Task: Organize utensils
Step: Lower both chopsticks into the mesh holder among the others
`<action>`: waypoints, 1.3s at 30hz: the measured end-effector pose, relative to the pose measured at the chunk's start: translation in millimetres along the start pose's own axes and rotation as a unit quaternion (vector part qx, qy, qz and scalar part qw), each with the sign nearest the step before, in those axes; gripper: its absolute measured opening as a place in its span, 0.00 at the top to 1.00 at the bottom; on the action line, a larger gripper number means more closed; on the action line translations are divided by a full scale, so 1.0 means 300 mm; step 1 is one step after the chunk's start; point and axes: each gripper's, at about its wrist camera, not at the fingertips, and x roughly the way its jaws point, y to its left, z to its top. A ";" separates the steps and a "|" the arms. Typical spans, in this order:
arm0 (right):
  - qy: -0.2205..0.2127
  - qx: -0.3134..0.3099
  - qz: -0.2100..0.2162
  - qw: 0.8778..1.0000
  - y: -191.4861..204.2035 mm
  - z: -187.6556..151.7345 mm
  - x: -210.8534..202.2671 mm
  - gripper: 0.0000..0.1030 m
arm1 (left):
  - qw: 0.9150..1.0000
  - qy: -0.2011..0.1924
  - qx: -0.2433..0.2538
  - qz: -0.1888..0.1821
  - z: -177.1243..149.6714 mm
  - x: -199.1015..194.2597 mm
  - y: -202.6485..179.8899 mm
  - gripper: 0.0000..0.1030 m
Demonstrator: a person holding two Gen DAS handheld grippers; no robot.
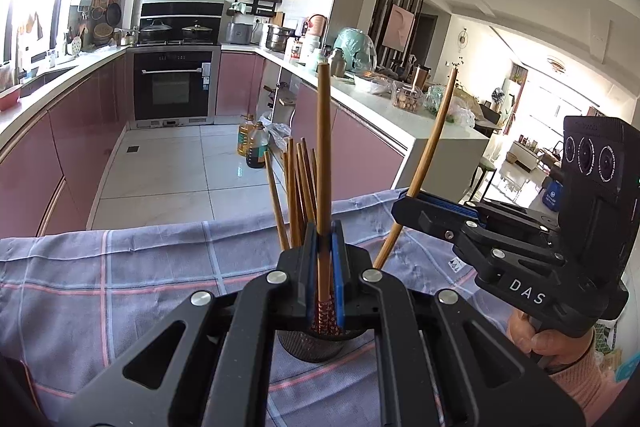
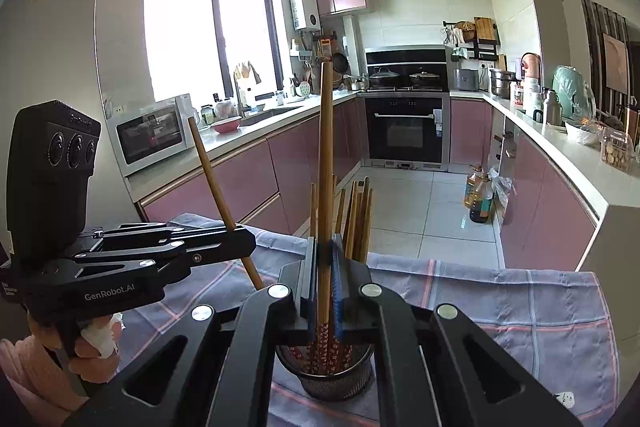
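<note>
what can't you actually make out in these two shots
- Left wrist view: the mesh holder is mostly covered by the left tongs; its inside is unseen.
- Right wrist view: the lower end of the chopstick in the right tongs is hidden behind their pads, so whether it touches the holder's bottom is unclear.
- Both views: how many chopsticks stand in the bundle; they overlap.

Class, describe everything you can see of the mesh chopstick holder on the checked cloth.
The mesh holder is a small dark round cup of fine wire mesh, standing upright on the blue-and-pink checked cloth. It holds a bunch of brown wooden chopsticks, leaning slightly, whose lower ends are red-patterned. Each gripper, left gripper and right gripper, is shut on one chopstick above it.
</note>
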 end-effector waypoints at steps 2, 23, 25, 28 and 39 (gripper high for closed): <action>0.003 0.002 0.000 1.000 -0.004 0.000 0.009 0.95 | 1.000 0.005 0.001 0.000 -0.003 0.016 0.003 0.93; 0.031 0.014 0.001 0.999 -0.021 -0.033 0.069 0.95 | 0.999 0.036 0.012 0.005 -0.038 0.073 -0.010 0.93; 0.033 0.016 0.002 0.999 -0.022 -0.039 0.073 0.95 | 0.999 0.038 0.012 0.005 -0.038 0.078 -0.009 0.93; 0.035 0.016 0.003 0.999 -0.026 -0.047 0.077 0.95 | 0.999 0.040 0.013 0.006 -0.040 0.079 -0.010 0.93; 0.047 0.016 0.007 0.999 -0.026 -0.064 0.104 0.95 | 0.998 0.053 0.016 0.005 -0.049 0.095 -0.020 0.93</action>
